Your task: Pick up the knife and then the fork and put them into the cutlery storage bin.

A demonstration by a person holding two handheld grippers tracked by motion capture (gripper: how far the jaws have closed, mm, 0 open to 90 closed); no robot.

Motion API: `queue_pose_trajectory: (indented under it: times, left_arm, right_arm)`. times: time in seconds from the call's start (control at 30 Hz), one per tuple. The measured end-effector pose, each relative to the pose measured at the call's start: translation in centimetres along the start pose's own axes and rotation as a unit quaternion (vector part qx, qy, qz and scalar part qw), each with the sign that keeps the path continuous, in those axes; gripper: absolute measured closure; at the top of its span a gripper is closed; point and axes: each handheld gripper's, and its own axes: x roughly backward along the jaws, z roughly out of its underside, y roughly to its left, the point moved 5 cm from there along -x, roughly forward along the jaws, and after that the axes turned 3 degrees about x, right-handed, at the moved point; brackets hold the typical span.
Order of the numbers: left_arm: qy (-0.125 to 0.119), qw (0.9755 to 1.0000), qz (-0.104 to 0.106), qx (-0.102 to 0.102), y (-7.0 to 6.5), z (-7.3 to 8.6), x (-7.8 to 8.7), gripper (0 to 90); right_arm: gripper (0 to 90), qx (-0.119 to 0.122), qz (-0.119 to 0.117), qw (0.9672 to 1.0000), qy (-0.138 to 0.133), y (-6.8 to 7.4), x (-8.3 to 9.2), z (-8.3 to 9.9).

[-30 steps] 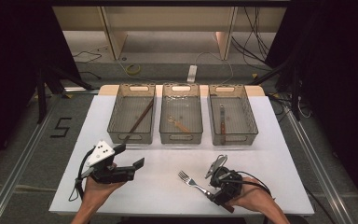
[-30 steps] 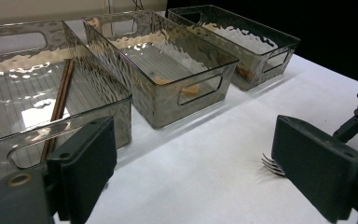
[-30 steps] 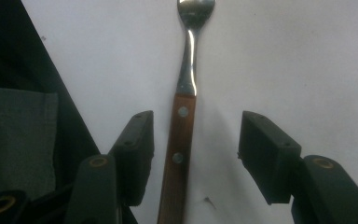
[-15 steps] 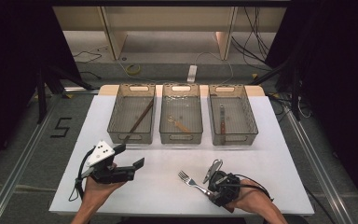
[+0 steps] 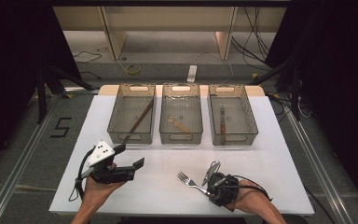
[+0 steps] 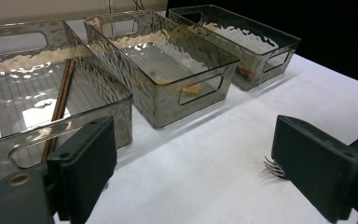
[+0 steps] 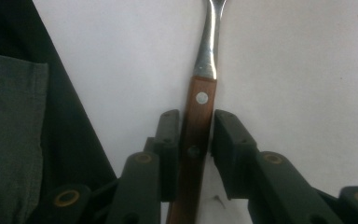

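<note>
Right tool (image 7: pixel 196 140), near right on the desk (image 5: pixel 270 154): my jaws have just been closing in around the wooden handle of the fork (image 5: pixel 192 182). In the right gripper view the handle runs straight up between the two pads. The left pad looks to be touching the wood; the right pad sits just beside it with a thin sliver of gap, so I can't call this a firm grip.

Fork lies flat on the white desk, near edge, right of centre. Tines point left and slightly far, handle end under the right tool. Metal neck and one rivet are clear of the pads.

Left tool (image 5: pixel 129 156), near left: jaws wide, nothing between them, held above the desk. It points toward the trays.

Three clear trays in a row on the far half. Left tray (image 5: pixel 116 116) holds chopsticks (image 5: pixel 139 120) lying diagonally. Middle tray (image 5: pixel 165 116) holds a small wooden piece, too small to name. Right tray (image 5: pixel 247 116) holds a knife (image 5: pixel 222 120).
</note>
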Motion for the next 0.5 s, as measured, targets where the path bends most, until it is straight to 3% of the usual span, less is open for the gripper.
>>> queue_pose_trajectory:
  times: [0.5]
  left_arm:
    - [0.001, 1.0000, 0.000, 0.001, 0.02, 0.01, -0.03, 13.6]
  right_arm:
    - [77.1, 0.004, -0.003, 0.9999, 0.010, -0.22, 0.03, -0.10]
